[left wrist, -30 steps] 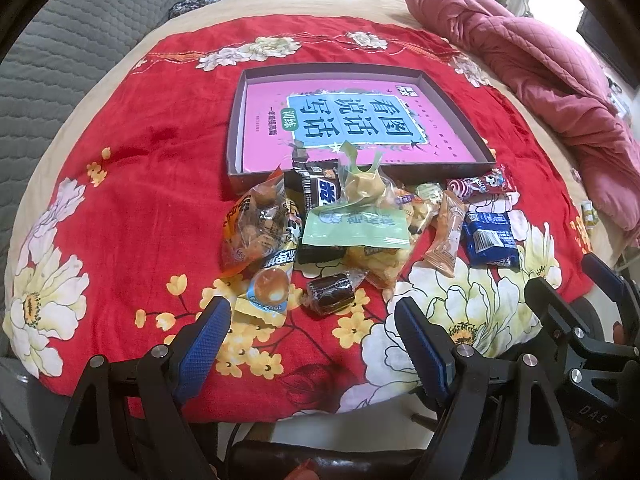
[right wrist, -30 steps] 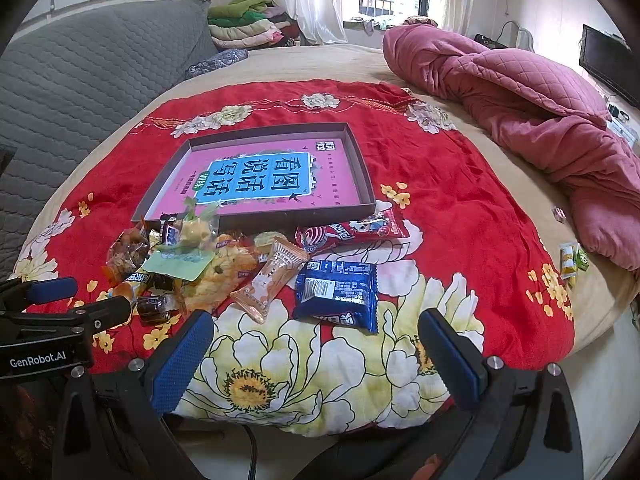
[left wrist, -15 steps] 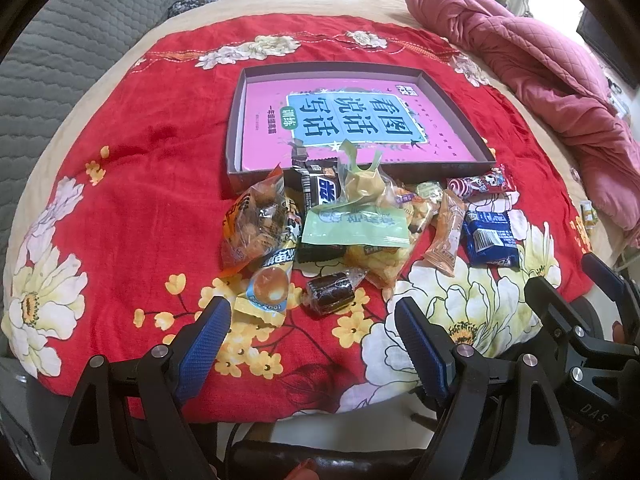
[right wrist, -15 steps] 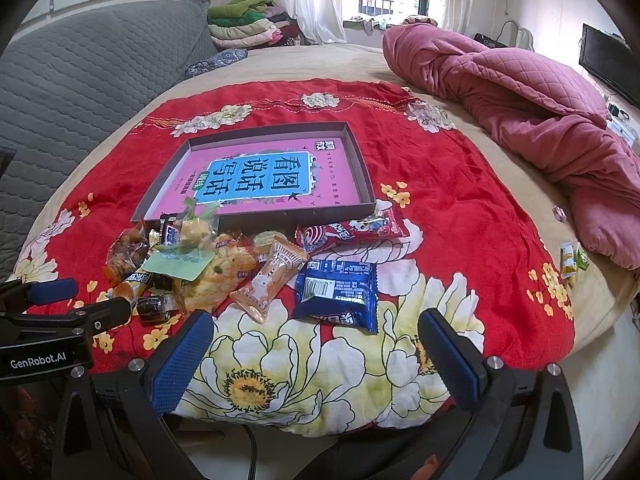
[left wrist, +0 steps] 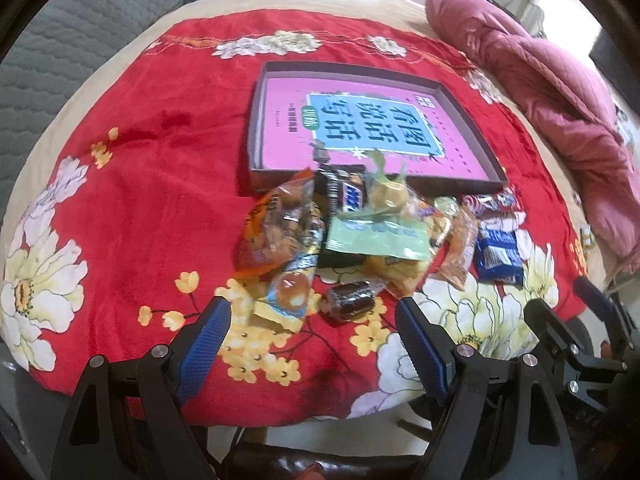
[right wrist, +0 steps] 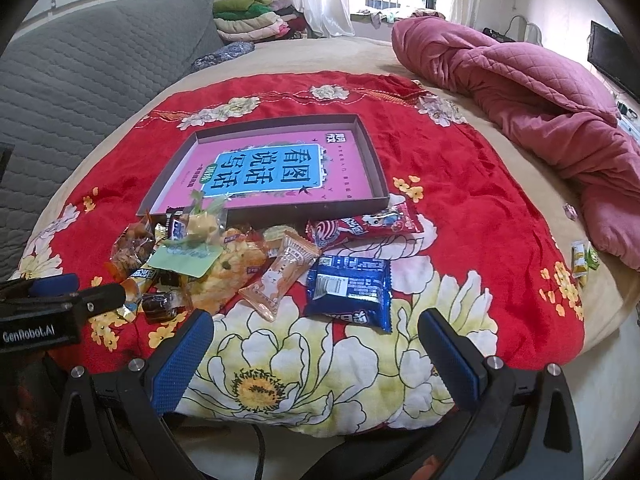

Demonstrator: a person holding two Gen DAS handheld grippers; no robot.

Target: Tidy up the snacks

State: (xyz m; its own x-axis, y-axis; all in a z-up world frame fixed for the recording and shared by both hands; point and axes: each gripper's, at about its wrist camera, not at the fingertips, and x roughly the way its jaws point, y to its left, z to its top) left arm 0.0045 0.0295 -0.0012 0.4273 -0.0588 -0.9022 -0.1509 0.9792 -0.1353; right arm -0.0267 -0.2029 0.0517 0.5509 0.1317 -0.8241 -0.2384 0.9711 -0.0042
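1. Snacks point(left wrist: 360, 236) sit in a loose pile on the red floral cloth point(left wrist: 152, 184), just in front of the tray point(left wrist: 256, 128), at about 12 o'clock from the left gripper point(left wrist: 312, 316).
2. Tray: shallow, dark rim, pink base with a blue label panel. Nothing lies fully inside; a few wrappers at the pile's far edge lean against its near wall.
3. Pile, left wrist view: orange bag point(left wrist: 280, 232) at 11 o'clock, green pack point(left wrist: 376, 240) on top in the middle, dark bar point(left wrist: 346, 194) behind it by the tray wall, egg pack point(left wrist: 288, 296) and dark candy point(left wrist: 352, 300) nearest the fingers.
4. Right side of the pile, right wrist view: blue pack point(right wrist: 352, 288) at 12 o'clock from the right gripper point(right wrist: 316, 336), peach pack point(right wrist: 284, 276) touching its left edge, red pack point(right wrist: 364, 222) beyond at 12–1 o'clock, beside the tray's near right corner.
5. Left gripper: jaws spread wide, nothing between them, hovering over the near cloth edge. Egg pack and dark candy lie just past the tips, no contact.
6. Right gripper: jaws spread wide, nothing held, tips over the big white flower print; blue pack just ahead, not touching.
7. Each gripper shows in the other's view: right at 4 o'clock in the left view, left at 9 o'clock in the right view.
8. Pink quilt point(right wrist: 540, 92) is bunched at 1–2 o'clock, well apart from the pile. Two small packets point(right wrist: 582, 258) lie off the cloth at 3 o'clock. Grey sofa back point(right wrist: 80, 80) at 10 o'clock.
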